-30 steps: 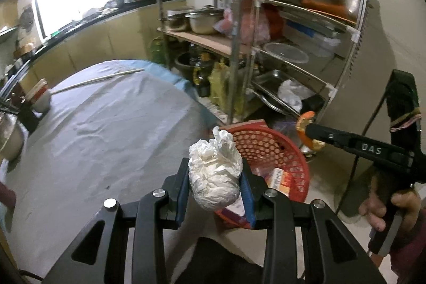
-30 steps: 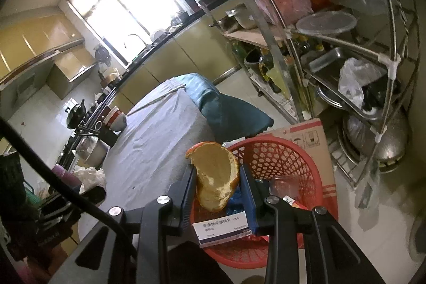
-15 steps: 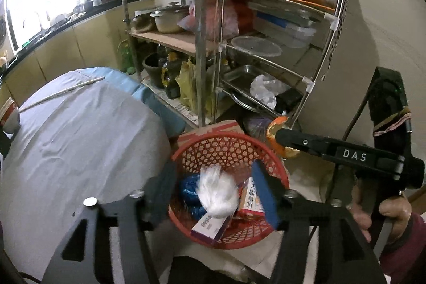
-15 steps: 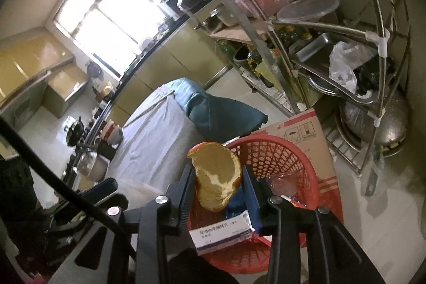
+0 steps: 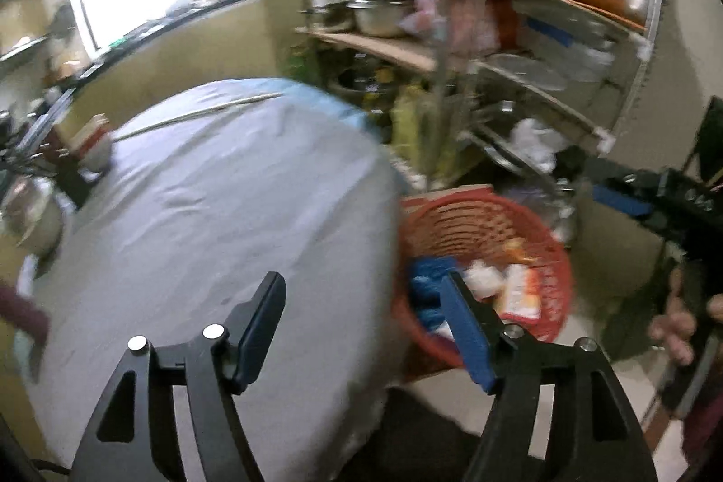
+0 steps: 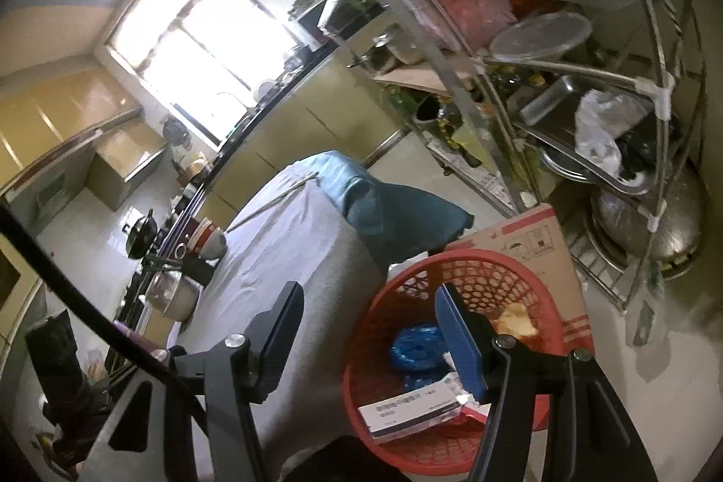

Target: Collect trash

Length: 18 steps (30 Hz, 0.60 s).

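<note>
Your left claw and right claw both opening, nothing between the pads. Trash — peel, box — lies in the red basket beside the bench.

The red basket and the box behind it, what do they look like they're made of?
The red basket looks like moulded plastic: glossy, with a regular mesh of holes in its wall. The box behind it looks like plain brown cardboard, matte, with red printed bands and symbols.

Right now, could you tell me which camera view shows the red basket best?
The right wrist view: the red basket is sharp there, its lattice wall and contents clear, including a white box. The left wrist view shows the same basket motion-blurred, partly behind the tablecloth.
</note>
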Each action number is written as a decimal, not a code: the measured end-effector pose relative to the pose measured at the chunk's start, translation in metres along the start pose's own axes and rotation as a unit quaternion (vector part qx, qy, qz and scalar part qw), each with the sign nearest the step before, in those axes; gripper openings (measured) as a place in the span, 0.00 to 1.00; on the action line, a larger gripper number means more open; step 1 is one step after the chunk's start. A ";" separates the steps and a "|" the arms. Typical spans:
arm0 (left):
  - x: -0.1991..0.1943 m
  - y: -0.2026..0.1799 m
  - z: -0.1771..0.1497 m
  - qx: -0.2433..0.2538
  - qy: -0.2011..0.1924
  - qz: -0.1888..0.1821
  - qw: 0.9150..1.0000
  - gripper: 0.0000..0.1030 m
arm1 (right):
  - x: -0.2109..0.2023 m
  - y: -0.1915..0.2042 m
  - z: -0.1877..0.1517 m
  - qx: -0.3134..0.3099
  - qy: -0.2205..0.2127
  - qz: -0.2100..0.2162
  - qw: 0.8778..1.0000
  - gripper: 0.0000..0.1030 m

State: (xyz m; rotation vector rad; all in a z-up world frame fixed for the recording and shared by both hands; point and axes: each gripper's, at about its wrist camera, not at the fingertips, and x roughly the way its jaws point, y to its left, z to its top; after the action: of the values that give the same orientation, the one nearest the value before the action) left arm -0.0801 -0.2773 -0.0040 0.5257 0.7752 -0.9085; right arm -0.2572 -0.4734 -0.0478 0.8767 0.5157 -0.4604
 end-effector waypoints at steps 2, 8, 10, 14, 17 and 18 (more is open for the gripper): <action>-0.009 0.013 -0.007 -0.006 -0.003 0.036 0.999 0.71 | 0.005 0.012 -0.003 -0.014 0.006 0.004 1.000 0.63; -0.036 0.048 -0.021 -0.031 -0.023 0.118 0.992 0.74 | 0.019 0.052 -0.012 -0.056 0.023 0.017 0.998 0.63; -0.044 0.059 -0.026 -0.043 -0.027 0.135 0.990 0.74 | 0.022 0.064 -0.016 -0.071 0.028 0.019 0.997 0.63; -0.055 0.075 -0.035 -0.060 -0.030 0.166 0.984 0.75 | 0.026 0.094 -0.027 -0.109 0.033 0.020 0.993 0.63; -0.062 0.083 -0.041 -0.068 -0.034 0.176 0.981 0.75 | 0.026 0.109 -0.035 -0.130 0.035 0.020 0.991 0.63; -0.064 0.084 -0.042 -0.070 -0.035 0.180 0.981 0.75 | 0.026 0.114 -0.037 -0.135 0.036 0.021 0.990 0.63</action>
State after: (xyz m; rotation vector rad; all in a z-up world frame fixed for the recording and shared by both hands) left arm -0.0485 -0.1724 0.0266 0.4877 0.6473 -0.5297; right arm -0.1797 -0.3839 -0.0147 0.6437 0.6091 -0.3111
